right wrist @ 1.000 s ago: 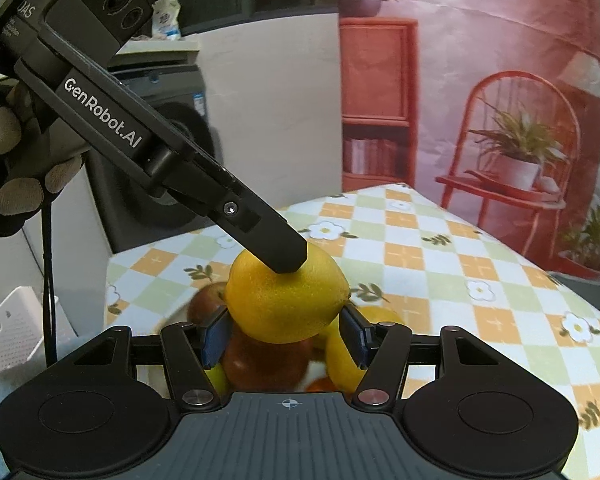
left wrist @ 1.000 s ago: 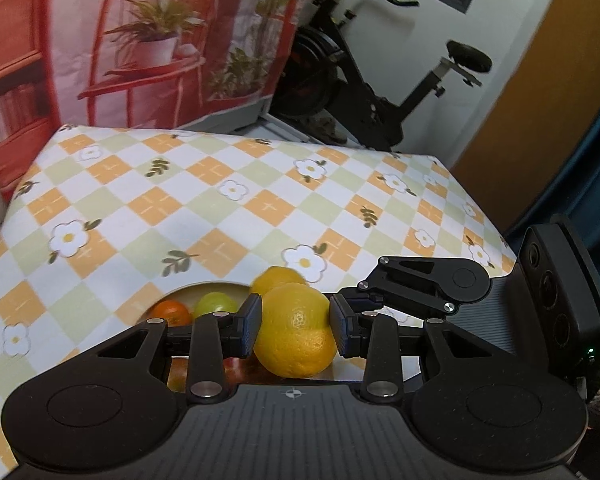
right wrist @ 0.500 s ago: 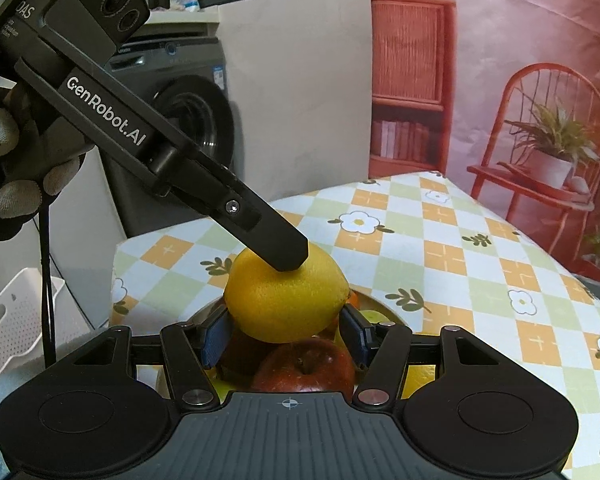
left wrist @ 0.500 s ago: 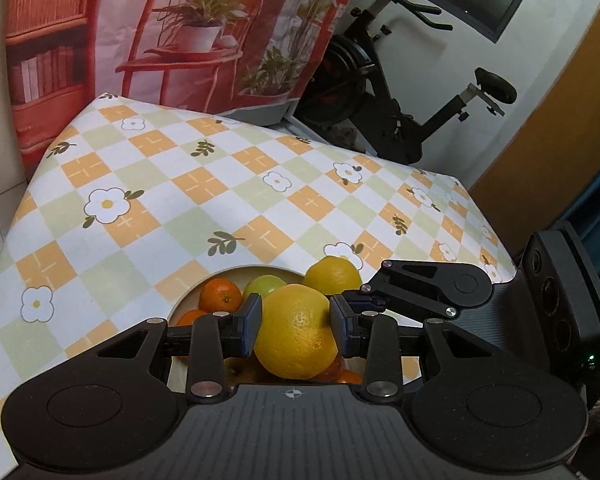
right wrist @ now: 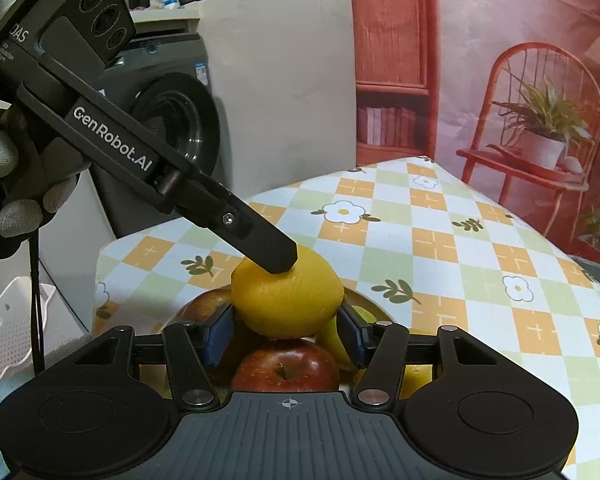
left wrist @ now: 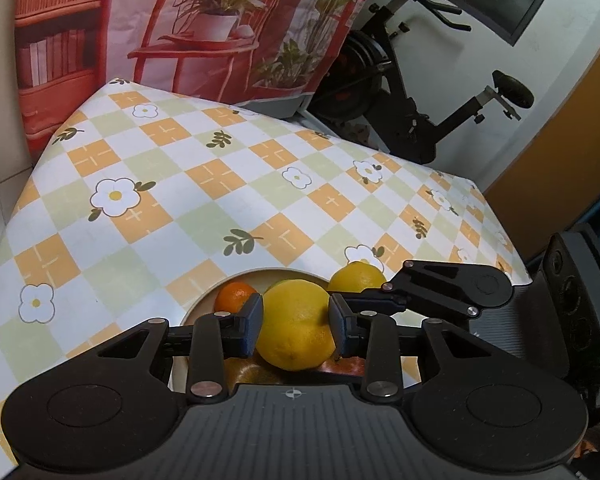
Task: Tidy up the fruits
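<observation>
My left gripper [left wrist: 296,322] is shut on a big yellow lemon [left wrist: 296,326] and holds it above a round bowl [left wrist: 198,304] of fruit. The same lemon [right wrist: 288,296] shows in the right wrist view, with a left finger [right wrist: 272,256] pressed on its top. My right gripper [right wrist: 286,334] is open, its blue pads either side of the lemon and apart from it. Below lie a red apple [right wrist: 286,368], another apple [right wrist: 202,304], a small orange [left wrist: 234,296] and a second lemon [left wrist: 358,278].
The bowl stands at the near edge of a table with a checked flower cloth [left wrist: 220,184]. An exercise bike [left wrist: 416,92] stands beyond the far edge. A washing machine [right wrist: 172,120] and a white basket [right wrist: 8,328] are on the left of the right wrist view.
Both grippers have risen and tilted with the lemon, so more of the table and the bowl shows. The red apple has come into view under the lemon. The left grip is unchanged.
</observation>
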{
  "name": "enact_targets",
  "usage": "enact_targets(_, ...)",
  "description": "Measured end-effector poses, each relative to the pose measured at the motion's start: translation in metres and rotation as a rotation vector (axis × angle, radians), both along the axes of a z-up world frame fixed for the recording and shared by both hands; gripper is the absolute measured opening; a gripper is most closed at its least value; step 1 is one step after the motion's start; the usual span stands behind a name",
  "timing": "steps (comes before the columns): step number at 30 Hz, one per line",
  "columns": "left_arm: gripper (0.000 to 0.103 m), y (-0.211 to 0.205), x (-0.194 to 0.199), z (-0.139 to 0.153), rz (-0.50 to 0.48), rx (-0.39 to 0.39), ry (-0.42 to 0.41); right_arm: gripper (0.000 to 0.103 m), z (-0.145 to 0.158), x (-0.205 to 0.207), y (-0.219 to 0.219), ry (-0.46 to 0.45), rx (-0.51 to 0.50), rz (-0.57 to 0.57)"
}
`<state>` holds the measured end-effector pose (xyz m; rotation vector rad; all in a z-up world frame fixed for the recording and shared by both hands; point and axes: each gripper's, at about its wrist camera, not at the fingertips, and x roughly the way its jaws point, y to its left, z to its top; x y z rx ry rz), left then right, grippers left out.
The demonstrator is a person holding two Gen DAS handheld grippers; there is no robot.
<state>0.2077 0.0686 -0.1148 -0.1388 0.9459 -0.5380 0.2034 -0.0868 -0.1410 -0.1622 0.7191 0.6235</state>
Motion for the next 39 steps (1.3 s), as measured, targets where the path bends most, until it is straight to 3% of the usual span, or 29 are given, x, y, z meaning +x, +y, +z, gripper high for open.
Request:
enact_targets(13, 0.038, 0.001, 0.008, -0.01, 0.009, 0.021, 0.034, 0.049, -0.007, 0.006, 0.0, 0.029, -0.04, -0.018)
enact_targets(32, 0.039, 0.002, -0.003, -0.002, 0.048, 0.057, 0.014, 0.049, 0.01, -0.009, -0.011, -0.031, -0.066, -0.042)
enact_targets(34, 0.042, 0.001, -0.009, 0.003, 0.056, 0.068, -0.005, 0.05, 0.014, -0.013, -0.014, -0.042, -0.062, -0.055)
enact_targets(36, 0.053, 0.0, -0.019, 0.008, 0.069, 0.089, -0.033, 0.052, 0.018, -0.019, -0.019, -0.05, -0.058, -0.08)
enact_targets(39, 0.066, -0.002, -0.035, 0.018, 0.098, 0.101, -0.085, 0.066, 0.023, -0.027, -0.027, -0.06, -0.054, -0.124)
